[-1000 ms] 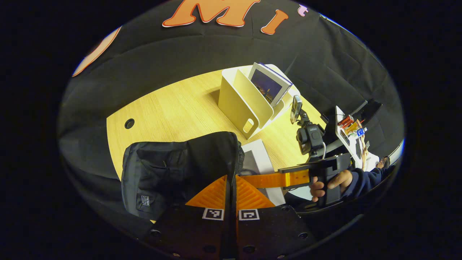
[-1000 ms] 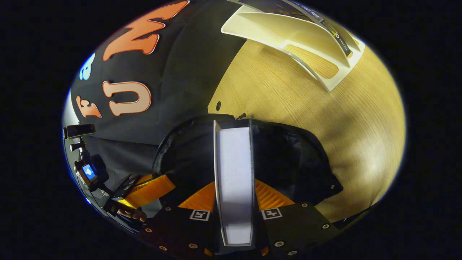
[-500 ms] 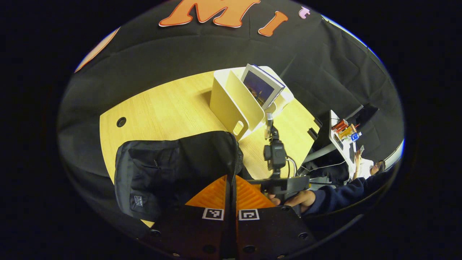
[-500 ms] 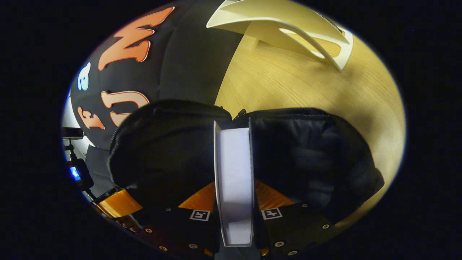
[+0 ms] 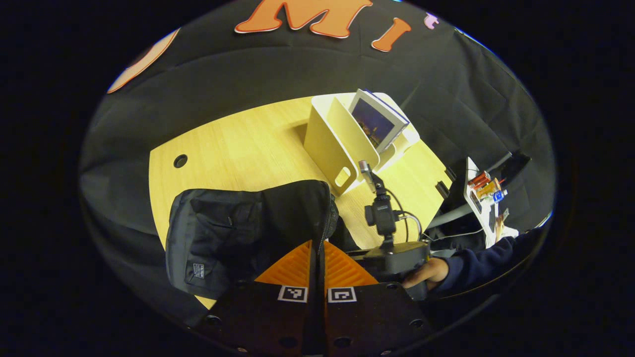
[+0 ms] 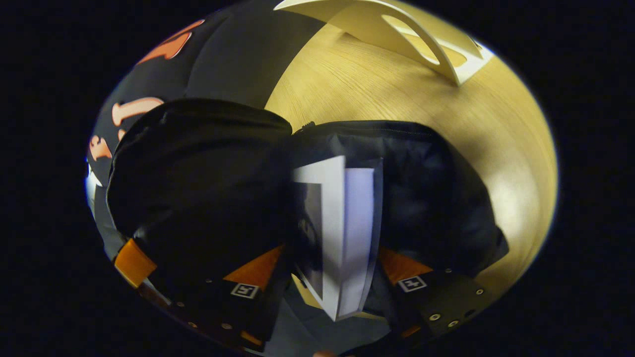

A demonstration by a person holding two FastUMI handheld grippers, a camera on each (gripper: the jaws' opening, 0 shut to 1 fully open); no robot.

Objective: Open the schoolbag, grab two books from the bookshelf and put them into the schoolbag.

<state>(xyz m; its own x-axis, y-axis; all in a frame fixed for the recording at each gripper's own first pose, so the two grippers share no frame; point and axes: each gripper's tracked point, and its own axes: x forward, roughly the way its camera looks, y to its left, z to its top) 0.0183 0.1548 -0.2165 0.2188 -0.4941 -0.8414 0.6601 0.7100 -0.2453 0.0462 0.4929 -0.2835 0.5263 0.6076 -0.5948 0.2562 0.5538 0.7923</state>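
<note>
Left gripper view: left gripper (image 5: 317, 258) fingers pressed together on the schoolbag's (image 5: 238, 233) zipper edge, holding the mouth up. Bag sits on wooden table (image 5: 238, 148); small label patch on its pocket (too small to read). Beyond, white bookshelf (image 5: 337, 144) w/ one book (image 5: 377, 121) leaning inside, cover writing illegible. Right gripper (image 5: 392, 248) near, hand (image 5: 426, 272) on its grip.

Right gripper view: right gripper (image 6: 332, 277) fingers spread apart, white book (image 6: 342, 233) loose between them, tilted, inside bag's open mouth. Contact w/ fingers: can't tell; blurred.
</note>
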